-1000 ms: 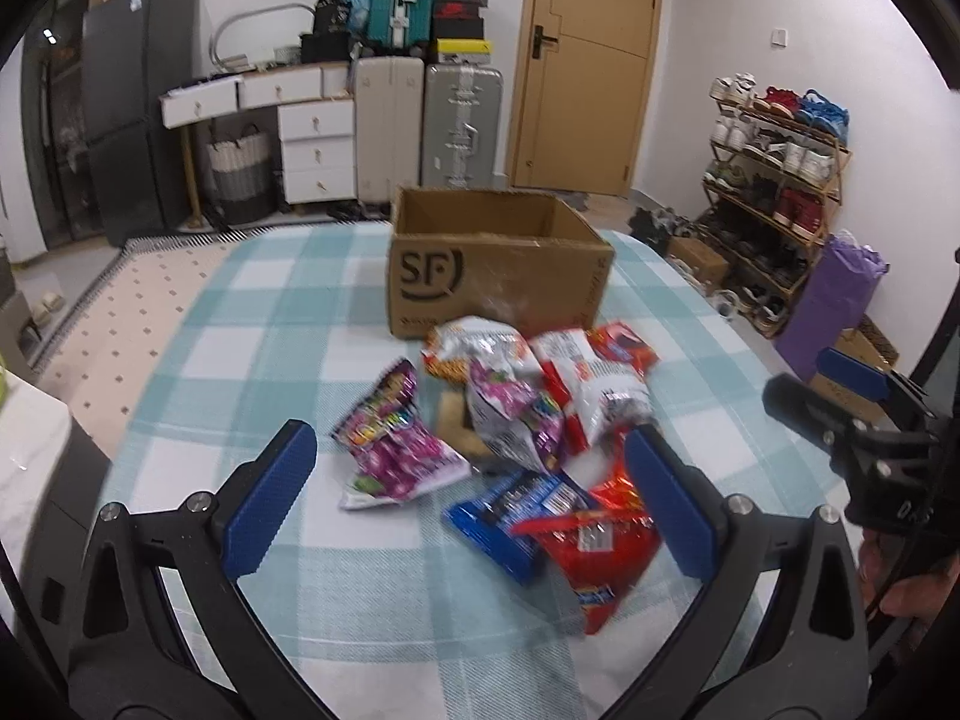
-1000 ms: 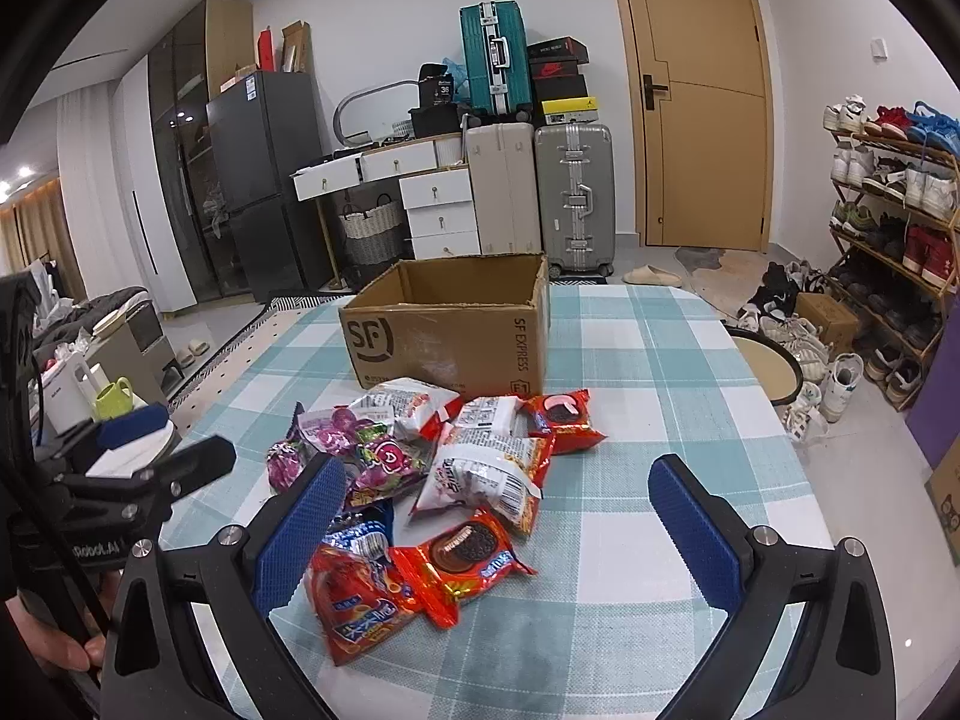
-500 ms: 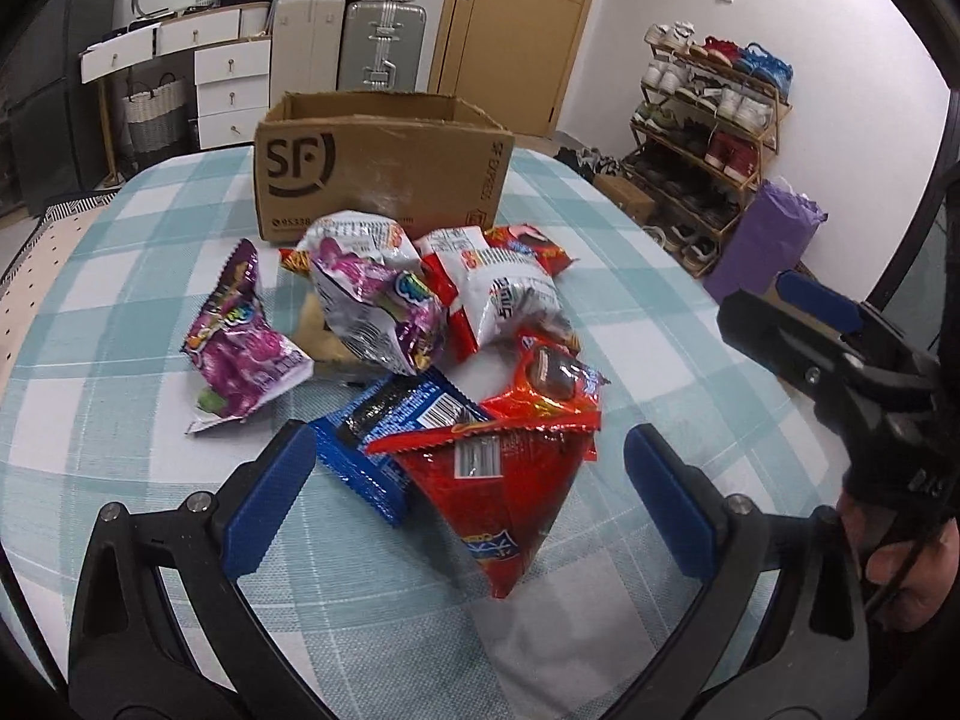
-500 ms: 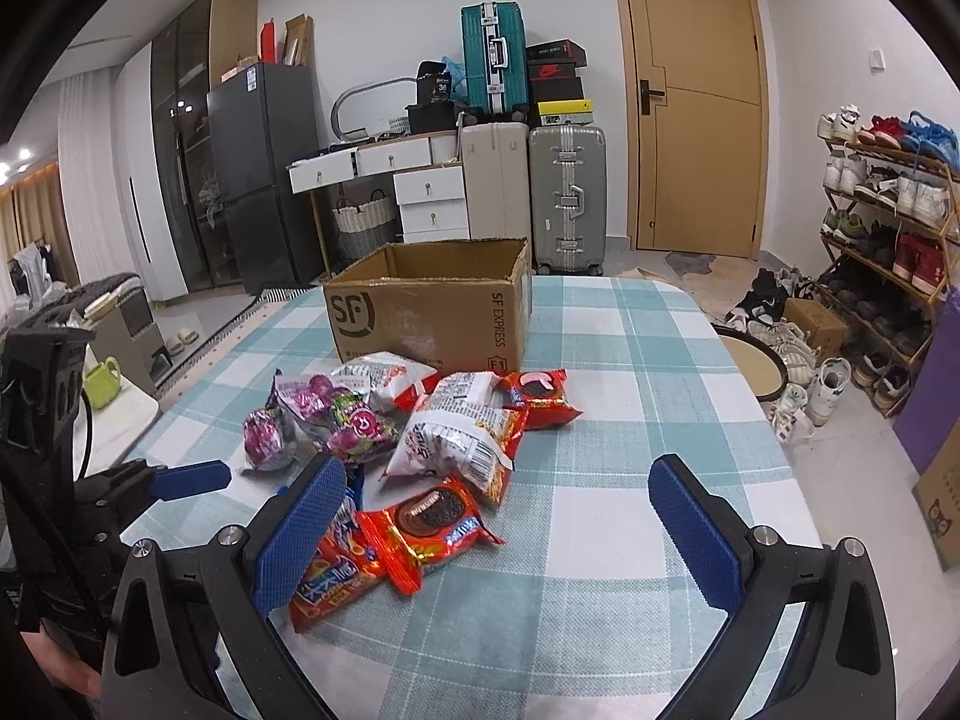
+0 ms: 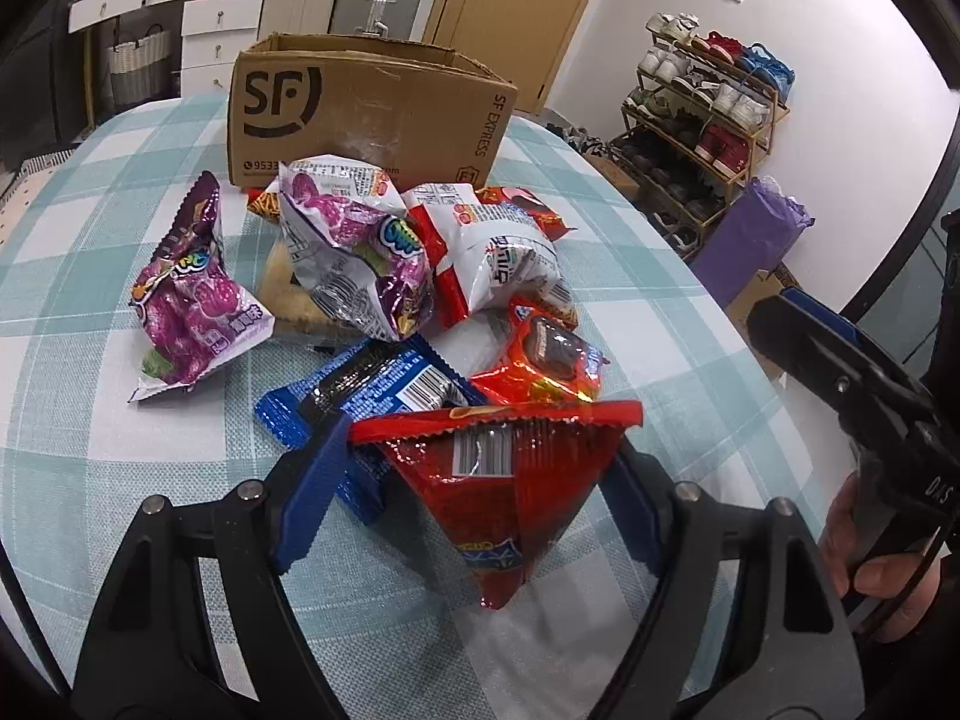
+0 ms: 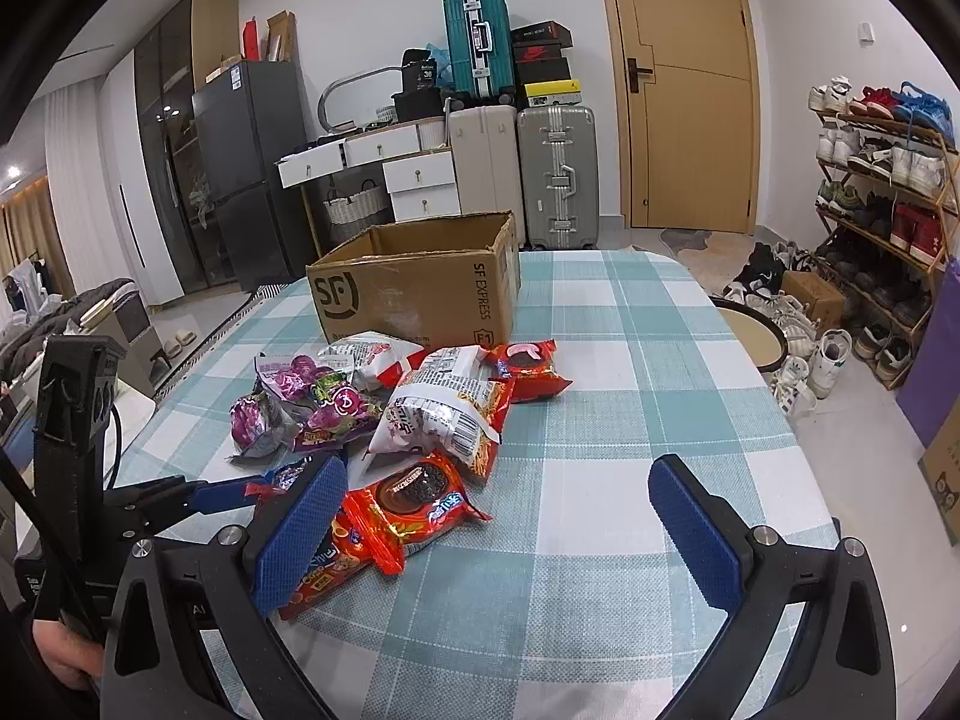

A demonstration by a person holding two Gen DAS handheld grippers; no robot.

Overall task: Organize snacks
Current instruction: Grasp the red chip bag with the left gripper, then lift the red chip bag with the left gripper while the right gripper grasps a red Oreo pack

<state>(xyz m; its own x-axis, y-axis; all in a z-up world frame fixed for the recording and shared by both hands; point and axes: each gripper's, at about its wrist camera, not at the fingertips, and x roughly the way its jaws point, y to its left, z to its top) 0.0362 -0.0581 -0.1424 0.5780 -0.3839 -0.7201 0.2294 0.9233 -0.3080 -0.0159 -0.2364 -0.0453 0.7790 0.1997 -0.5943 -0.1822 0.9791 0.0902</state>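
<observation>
While the table (image 5: 72, 276) with its teal check cloth fills most of both views, the open cardboard box (image 5: 366, 114) sits upper centre of the left wrist frame, behind the snack pile. Box looks empty from the right wrist view, so I judge sorting has barely begun.

Snack pile, mid frame: white-red chip bag (image 5: 498, 258), two purple candy bags (image 5: 192, 300), blue cookie pack (image 5: 372, 390), small red cookie pack (image 5: 540, 354). Nearest the camera, the red triangular snack bag (image 5: 510, 480) lies point-down at lower centre.

Left gripper (image 5: 468, 504): jaws have just been closing, now at a middling gap with the red bag between them. Left blue pad (image 5: 312, 498) stands just beside the bag's top left corner and over the blue pack's edge; right pad is mostly hidden behind the bag. Cannot tell if the pads press yet; reads as straddling, not clamped.

Step in hand, as I judge it: grasp the red bag. To do it well, close on the bag's body, not the crimped top seam, and keep the left pad clear of the blue pack so only one item lifts. Squeeze gently; the foil is puffy and could slip or crush.

Right gripper (image 6: 498, 534): jaws wide, nothing between the pads but cloth and a cookie pack's edge, at lower centre of its own view.
</observation>
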